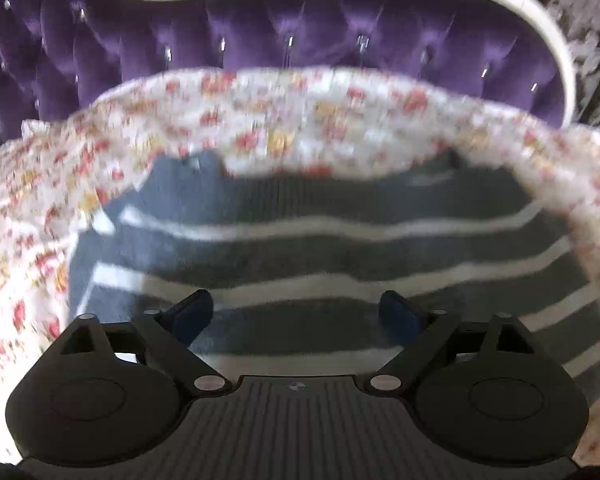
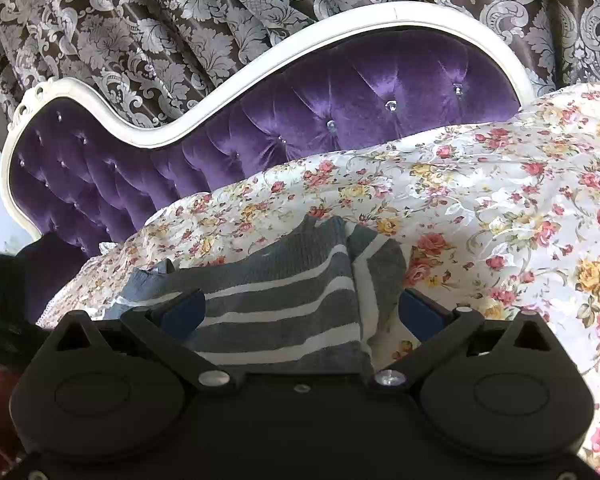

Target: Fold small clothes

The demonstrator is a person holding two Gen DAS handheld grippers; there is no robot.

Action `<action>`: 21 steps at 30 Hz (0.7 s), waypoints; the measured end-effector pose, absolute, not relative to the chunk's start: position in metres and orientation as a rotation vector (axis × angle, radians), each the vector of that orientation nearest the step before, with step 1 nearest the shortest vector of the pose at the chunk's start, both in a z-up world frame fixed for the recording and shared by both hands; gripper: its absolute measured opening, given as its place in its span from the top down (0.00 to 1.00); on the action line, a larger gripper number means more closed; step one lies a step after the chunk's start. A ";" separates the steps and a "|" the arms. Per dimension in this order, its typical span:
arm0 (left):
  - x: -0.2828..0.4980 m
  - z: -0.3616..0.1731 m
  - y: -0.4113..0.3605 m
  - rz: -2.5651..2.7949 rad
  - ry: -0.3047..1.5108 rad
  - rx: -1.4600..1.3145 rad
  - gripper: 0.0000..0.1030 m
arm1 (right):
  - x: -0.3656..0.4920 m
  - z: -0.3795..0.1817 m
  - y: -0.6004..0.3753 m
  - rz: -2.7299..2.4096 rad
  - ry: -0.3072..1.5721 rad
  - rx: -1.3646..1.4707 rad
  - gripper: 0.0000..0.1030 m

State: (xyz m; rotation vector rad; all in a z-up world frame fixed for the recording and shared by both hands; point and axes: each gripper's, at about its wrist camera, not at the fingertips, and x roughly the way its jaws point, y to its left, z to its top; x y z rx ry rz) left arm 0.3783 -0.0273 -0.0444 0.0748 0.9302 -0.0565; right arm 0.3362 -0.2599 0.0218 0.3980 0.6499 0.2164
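- The striped grey garment (image 2: 284, 300) is lying on the floral bedspread (image 2: 500, 200) in the lower middle of the right wrist frame, with one side already turned over itself toward the right; in the left wrist frame it (image 1: 320, 248) is filling the middle, ringed by the bedspread (image 1: 260, 120).
- The right gripper (image 2: 300, 308) is hanging just over the garment with its jaws spread wide, gripping nothing. Its right blue pad (image 2: 416, 312) is sitting past the folded edge, over bare bedspread, so I'm thinking a closing pinch could catch the sheet along with the knit.
- The left gripper (image 1: 300, 312) is also spread wide and empty above the stripes. That frame is smeared, so I cannot tell whether its fingertips are touching the cloth.
- The knit is looking soft and thick; grabbing only the top layer would probably be pulling the fold apart rather than carrying it.
- The bedspread is rumpled, so dragging the garment could be bunching both.
- The purple tufted headboard (image 2: 340, 92) is standing well behind, in the upper half of both frames, and seems unlikely to interfere.
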 end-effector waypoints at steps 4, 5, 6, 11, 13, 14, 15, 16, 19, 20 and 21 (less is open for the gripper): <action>0.375 -0.051 -0.031 -0.048 0.908 0.086 0.00 | 0.337 0.019 -0.258 0.236 0.673 0.408 0.00; 0.375 -0.053 -0.033 -0.047 0.904 0.093 0.00 | 0.337 0.018 -0.256 0.242 0.680 0.409 0.00; 0.374 -0.054 -0.034 -0.047 0.899 0.106 0.00 | 0.337 0.017 -0.255 0.245 0.684 0.410 0.00; 0.374 -0.054 -0.039 -0.044 0.889 0.112 0.00 | 0.337 0.014 -0.252 0.261 0.699 0.431 0.00; 0.373 -0.055 -0.038 -0.049 0.878 0.118 0.00 | 0.337 0.013 -0.253 0.262 0.708 0.442 0.00; 0.372 -0.055 -0.038 -0.049 0.873 0.117 0.00 | 0.337 0.012 -0.254 0.260 0.710 0.443 0.00; 0.372 -0.056 -0.038 -0.051 0.872 0.121 0.00 | 0.337 0.012 -0.254 0.257 0.712 0.443 0.00; 0.373 -0.056 -0.038 -0.052 0.874 0.122 0.00 | 0.336 0.012 -0.254 0.255 0.713 0.444 0.00; 0.375 -0.055 -0.039 -0.050 0.883 0.125 0.00 | 0.336 0.011 -0.255 0.253 0.713 0.455 0.00; 0.375 -0.056 -0.039 -0.050 0.884 0.124 0.00 | 0.336 0.011 -0.256 0.254 0.713 0.460 0.00; 0.375 -0.056 -0.039 -0.050 0.884 0.125 0.00 | 0.335 0.011 -0.256 0.255 0.713 0.464 0.00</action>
